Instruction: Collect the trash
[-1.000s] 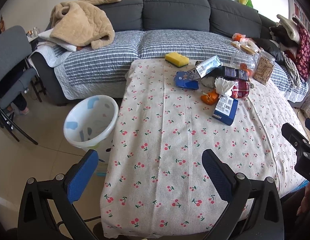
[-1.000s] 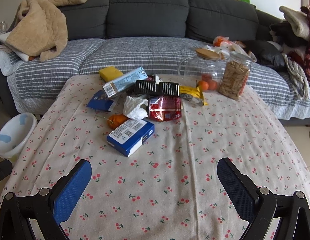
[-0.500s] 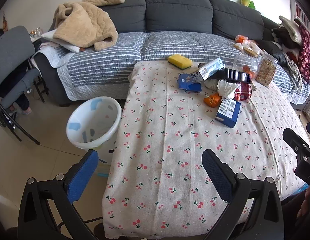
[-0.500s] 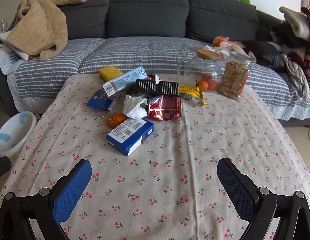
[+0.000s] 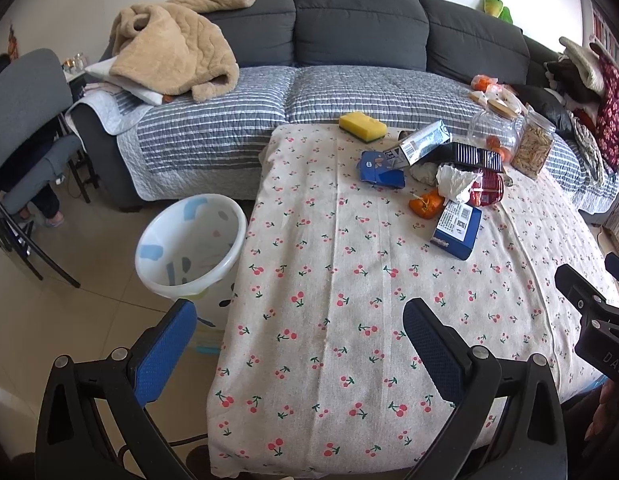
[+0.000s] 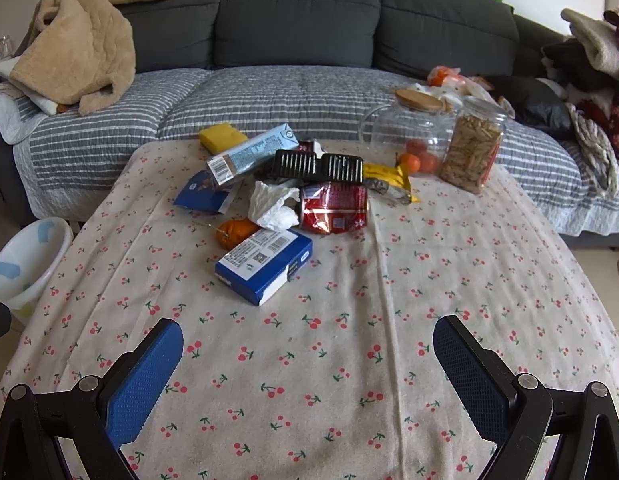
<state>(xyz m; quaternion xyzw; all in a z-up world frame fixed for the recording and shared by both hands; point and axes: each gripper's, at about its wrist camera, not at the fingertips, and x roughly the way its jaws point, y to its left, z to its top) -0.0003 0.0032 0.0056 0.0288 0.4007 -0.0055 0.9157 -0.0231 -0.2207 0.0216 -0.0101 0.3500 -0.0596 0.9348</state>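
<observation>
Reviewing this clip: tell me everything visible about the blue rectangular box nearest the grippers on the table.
The blue rectangular cardboard box lies flat on the cherry-print tablecloth, turned at an angle to the table's edges. Its upper face carries a white label with small print, a barcode and a QR code; its sides are blue, with white showing along the lower edge. It looks closed and undented. Its far end sits against the orange peel and just under the crumpled white tissue. Neither gripper touches it.

Right gripper (image 6: 307, 354) gapes wide above the tablecloth (image 6: 349, 320); blue box (image 6: 265, 265) ahead, apart.
</observation>
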